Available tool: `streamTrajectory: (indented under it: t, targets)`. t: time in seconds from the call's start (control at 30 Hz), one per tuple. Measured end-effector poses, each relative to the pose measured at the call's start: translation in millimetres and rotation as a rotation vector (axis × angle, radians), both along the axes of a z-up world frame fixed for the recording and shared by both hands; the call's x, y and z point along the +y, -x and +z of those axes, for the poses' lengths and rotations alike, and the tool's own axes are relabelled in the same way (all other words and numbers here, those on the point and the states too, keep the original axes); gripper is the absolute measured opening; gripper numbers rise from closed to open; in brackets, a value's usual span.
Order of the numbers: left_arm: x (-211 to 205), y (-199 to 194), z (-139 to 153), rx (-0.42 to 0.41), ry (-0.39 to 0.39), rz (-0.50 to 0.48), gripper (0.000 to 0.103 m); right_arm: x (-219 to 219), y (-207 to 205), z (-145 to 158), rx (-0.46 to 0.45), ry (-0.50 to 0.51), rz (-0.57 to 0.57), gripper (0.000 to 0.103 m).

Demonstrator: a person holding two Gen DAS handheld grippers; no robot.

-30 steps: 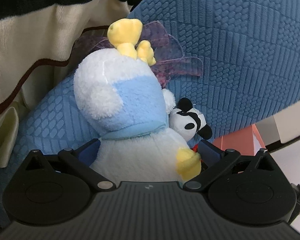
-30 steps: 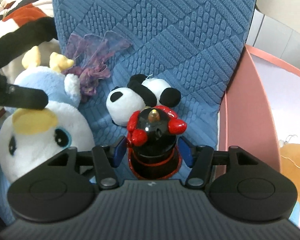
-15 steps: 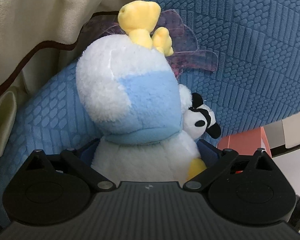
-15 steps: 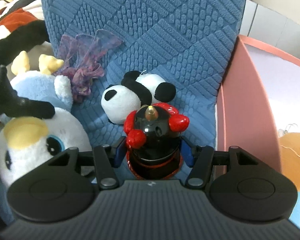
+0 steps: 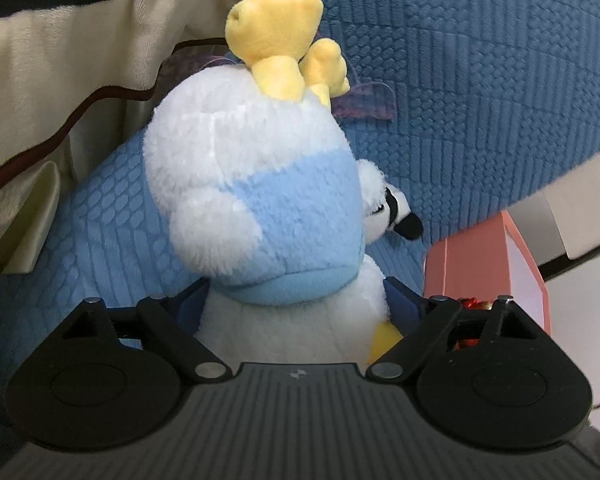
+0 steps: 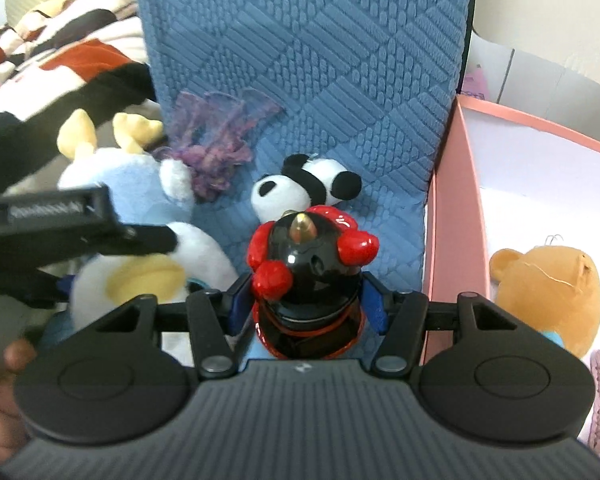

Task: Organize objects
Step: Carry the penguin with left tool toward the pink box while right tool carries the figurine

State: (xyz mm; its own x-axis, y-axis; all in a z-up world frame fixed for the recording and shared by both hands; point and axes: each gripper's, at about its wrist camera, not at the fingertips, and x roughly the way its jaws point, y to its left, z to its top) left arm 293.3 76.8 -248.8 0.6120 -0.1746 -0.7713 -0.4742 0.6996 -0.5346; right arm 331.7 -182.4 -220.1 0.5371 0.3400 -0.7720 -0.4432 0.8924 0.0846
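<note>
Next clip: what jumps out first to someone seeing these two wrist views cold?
The white-and-blue plush with yellow antlers fills the left wrist view, clamped in the left gripper. In the right view, the right gripper holds a glossy black-and-red figurine, with a small panda plush behind it against the blue quilted cushion.

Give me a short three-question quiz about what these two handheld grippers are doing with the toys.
1. True or false: the left gripper is shut on the white-and-blue plush.
2. What does the right gripper hold: A the panda plush, B the black-and-red figurine, C the orange bear plush?
3. Fill in: the orange bear plush lies in the ____ box.

Key: 1 true; 2 B; 3 pink.
</note>
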Motion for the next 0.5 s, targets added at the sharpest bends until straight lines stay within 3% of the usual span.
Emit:
streamTrajectory:
  t: [0.33,0.5]
  targets:
    - [-20.1,24.4,16.8,-0.019,-0.001,-0.017,0.085,-18.8,22.8,22.3,-0.003,-0.017,0.013,0.06]
    - [-31.5,31.1,25.8,0.016,-0.035,-0.093,0.073,-28.1,27.1,36.5,-0.017,-0.037,0.02,0.06]
